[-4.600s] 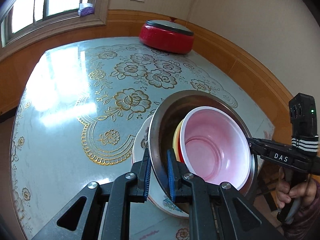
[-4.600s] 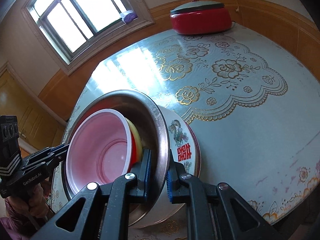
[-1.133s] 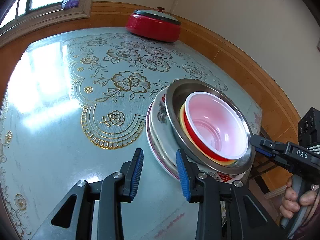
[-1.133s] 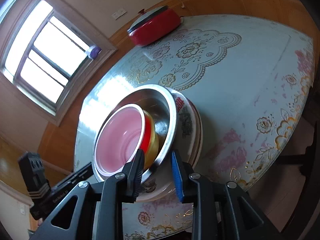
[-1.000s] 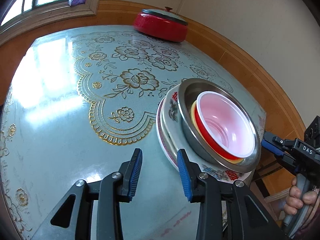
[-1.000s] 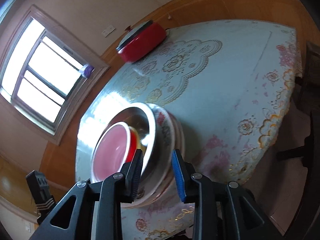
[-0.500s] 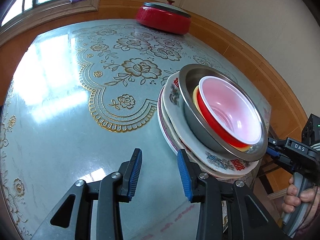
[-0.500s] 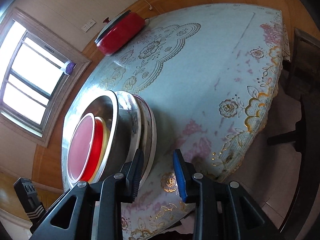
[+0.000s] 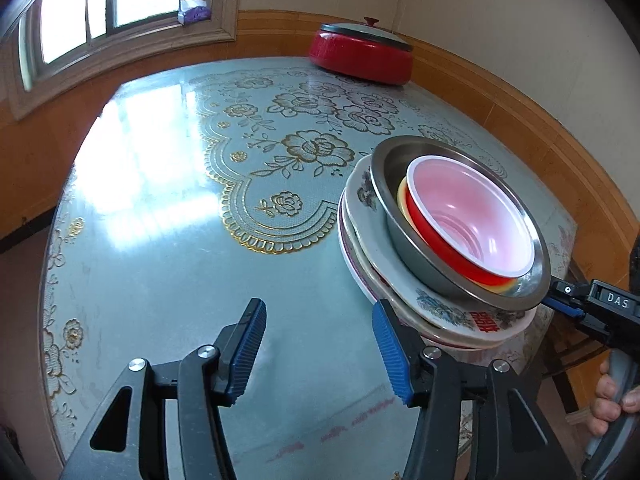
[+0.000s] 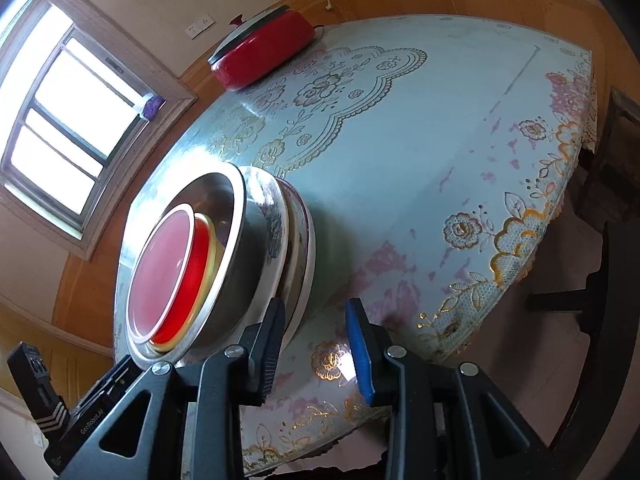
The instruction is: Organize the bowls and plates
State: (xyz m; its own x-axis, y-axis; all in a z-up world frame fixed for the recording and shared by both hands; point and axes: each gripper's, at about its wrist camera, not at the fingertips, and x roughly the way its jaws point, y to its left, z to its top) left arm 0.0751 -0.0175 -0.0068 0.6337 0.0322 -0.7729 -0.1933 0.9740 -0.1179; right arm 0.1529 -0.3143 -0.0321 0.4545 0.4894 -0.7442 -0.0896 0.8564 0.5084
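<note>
A stack stands on the table [image 9: 160,200] near its right edge: patterned plates [image 9: 440,308] at the bottom, a steel bowl [image 9: 404,240] on them, then a yellow bowl [image 9: 402,200] and a red bowl [image 9: 472,216] with a pink inside. My left gripper [image 9: 320,344] hovers just left of the stack. Its jaws are opening, with only bare table between the blue pads. The right gripper [image 9: 560,300] has its tips at the steel bowl's rim on the far side. In the right wrist view the right gripper [image 10: 316,344] is open beside the plates [image 10: 300,248], with nothing between its pads.
A red lidded pot [image 9: 364,60] sits at the table's far edge by the wall. A dark wooden chair [image 10: 600,300] stands past the table's near right edge. A hand [image 9: 612,400] holds the right gripper's handle. A window lies beyond the table.
Both grippers let go of the steel bowl's rim and drew back from the stack. The left jaws have spread wider in the last half second. The right view has swung, putting the stack to its left.
</note>
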